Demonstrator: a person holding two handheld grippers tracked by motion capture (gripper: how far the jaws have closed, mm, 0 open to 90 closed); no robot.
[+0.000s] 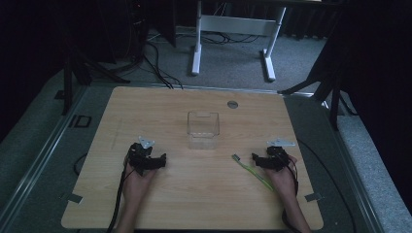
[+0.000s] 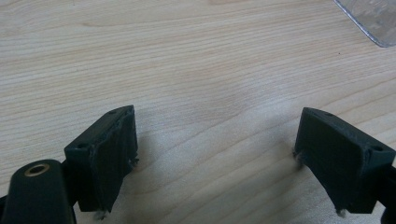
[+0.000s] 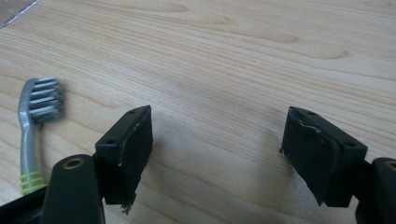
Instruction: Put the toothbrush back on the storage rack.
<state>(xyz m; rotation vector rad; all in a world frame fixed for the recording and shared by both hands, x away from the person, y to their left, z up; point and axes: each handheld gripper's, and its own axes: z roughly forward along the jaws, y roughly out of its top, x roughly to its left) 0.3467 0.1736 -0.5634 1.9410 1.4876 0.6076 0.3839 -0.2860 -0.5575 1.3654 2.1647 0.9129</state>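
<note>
- Left gripper [image 1: 154,160] rests on the pale wooden table [image 1: 160,204], jaws spread wide, holding nothing.
- Right gripper [image 1: 256,160] likewise gapes empty.
- Grey-headed, green-handled toothbrush [image 1: 251,171] lies just beside it.
- Clear square plastic container [image 1: 203,129] stands mid-table.

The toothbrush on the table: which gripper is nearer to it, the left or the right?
Right. The right gripper rests just beside the toothbrush, whose head lies next to its jaw. The left gripper sits far across the table, beyond the clear container.
</note>
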